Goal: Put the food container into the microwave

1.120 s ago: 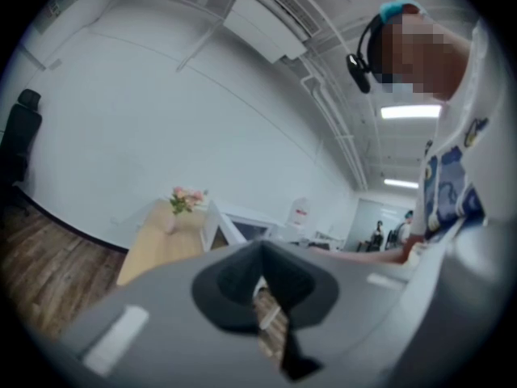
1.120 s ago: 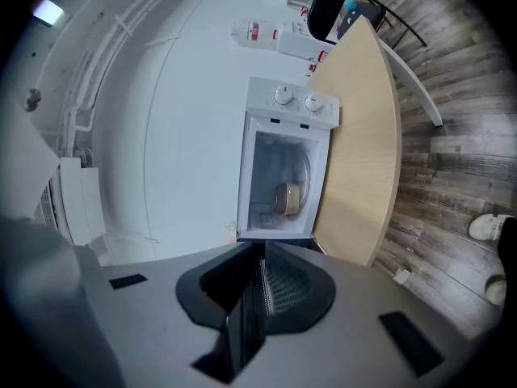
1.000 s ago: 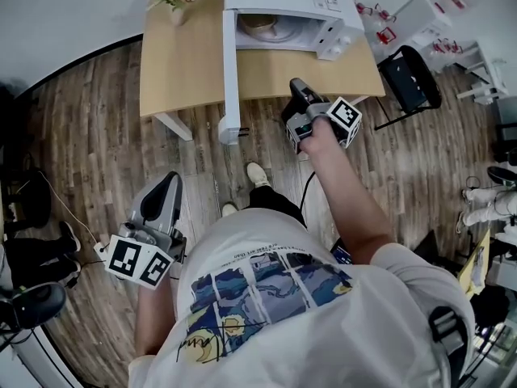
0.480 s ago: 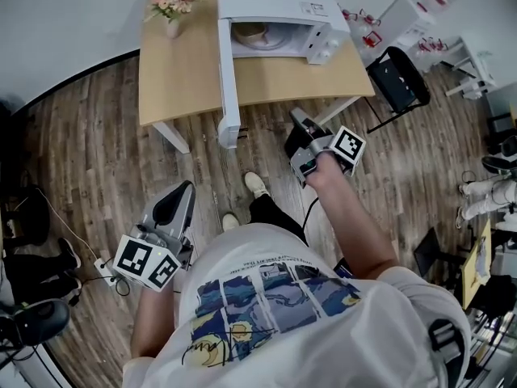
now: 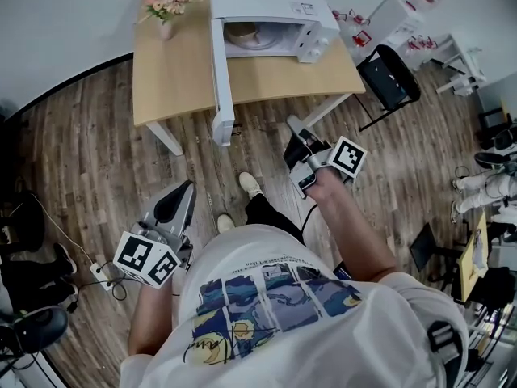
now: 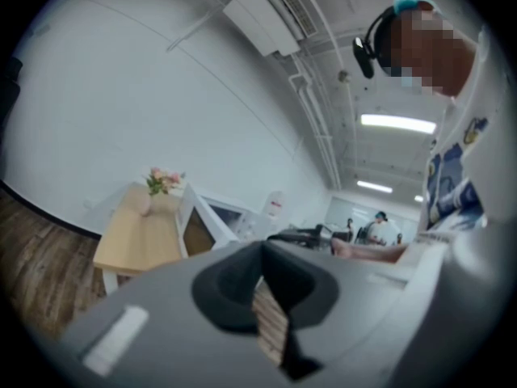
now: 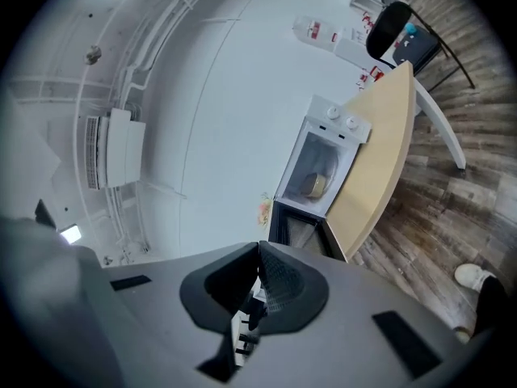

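The white microwave [image 5: 271, 13] stands on the wooden table [image 5: 174, 75] with its door [image 5: 218, 79] swung wide open. The tan food container [image 5: 242, 32] sits inside it; the right gripper view shows the food container [image 7: 317, 184] in the cavity too. My right gripper [image 5: 292, 128] is shut and empty, held over the floor short of the table's front edge. My left gripper [image 5: 182, 191] hangs low at my left side, also shut on nothing. Both grippers are well apart from the microwave [image 7: 327, 156].
A vase of pink flowers [image 5: 166, 2] stands at the table's back left corner. A black chair [image 5: 388, 75] sits right of the table. White table legs [image 5: 166, 136] reach the wood floor. Cables and black gear [image 5: 32, 314] lie at my left.
The table and microwave have drifted up and left in the head view. My right gripper has come back further from the table's edge. Both grippers stay shut.
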